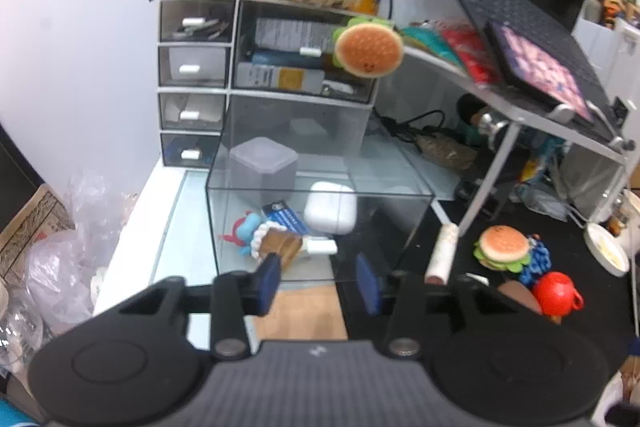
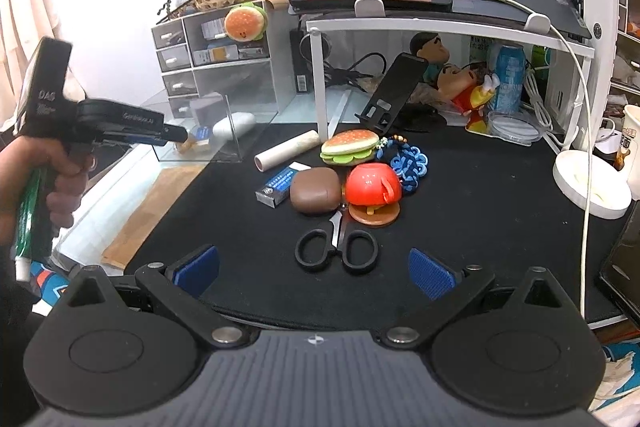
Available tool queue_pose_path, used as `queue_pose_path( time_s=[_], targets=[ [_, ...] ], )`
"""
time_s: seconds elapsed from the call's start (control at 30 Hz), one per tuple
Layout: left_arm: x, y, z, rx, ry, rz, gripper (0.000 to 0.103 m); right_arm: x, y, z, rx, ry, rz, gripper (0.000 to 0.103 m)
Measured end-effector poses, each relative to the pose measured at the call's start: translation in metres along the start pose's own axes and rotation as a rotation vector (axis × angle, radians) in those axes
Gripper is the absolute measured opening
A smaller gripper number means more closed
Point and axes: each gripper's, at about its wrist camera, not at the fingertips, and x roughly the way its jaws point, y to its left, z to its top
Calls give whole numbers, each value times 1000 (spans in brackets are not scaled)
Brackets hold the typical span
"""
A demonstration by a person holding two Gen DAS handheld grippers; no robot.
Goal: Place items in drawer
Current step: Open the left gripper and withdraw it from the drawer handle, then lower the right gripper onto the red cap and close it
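Scissors [image 2: 337, 245] are seen just beyond the right gripper [image 2: 314, 273], whose fingers are spread wide; left gripper [image 1: 318, 283], parted and empty, is held before the clear drawer [image 1: 320, 191].

Earbud case [image 1: 330, 207] lies in drawer [image 1: 320, 191], scissors [image 2: 337, 245] outside.

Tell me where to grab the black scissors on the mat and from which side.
Grip the scissors at the narrow neck where the blades meet the two loops, coming straight down from above. They lie flat on the black mat, loops toward the right tongs, blades pointing at the brown case. The loops are too wide and flat, and the blade tips sit crowded under the red toy.
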Motion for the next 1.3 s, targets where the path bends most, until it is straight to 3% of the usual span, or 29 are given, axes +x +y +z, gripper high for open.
queue_pose_path(
  time_s=[0.17, 0.63, 0.83, 1.1, 1.3],
  targets=[
    [-23, 4, -6, 32, 23, -66, 62, -2, 1, 2, 2, -9, 1, 103],
    [-64, 16, -26, 106, -17, -116, 78, -1, 18, 9, -54, -62, 5, 103],
    [-72, 23, -32, 134, -33, -165, 85, -4, 17, 12, -52, -107, -53, 103],
    [-69, 41, -36, 100, -3, -167, 86, 9, 17, 15, -65, -62, -68, 102],
    [-68, 53, -34, 81, 1, -171, 87, 23, 18, 16, -71, -9, -63, 79]
  ],
)
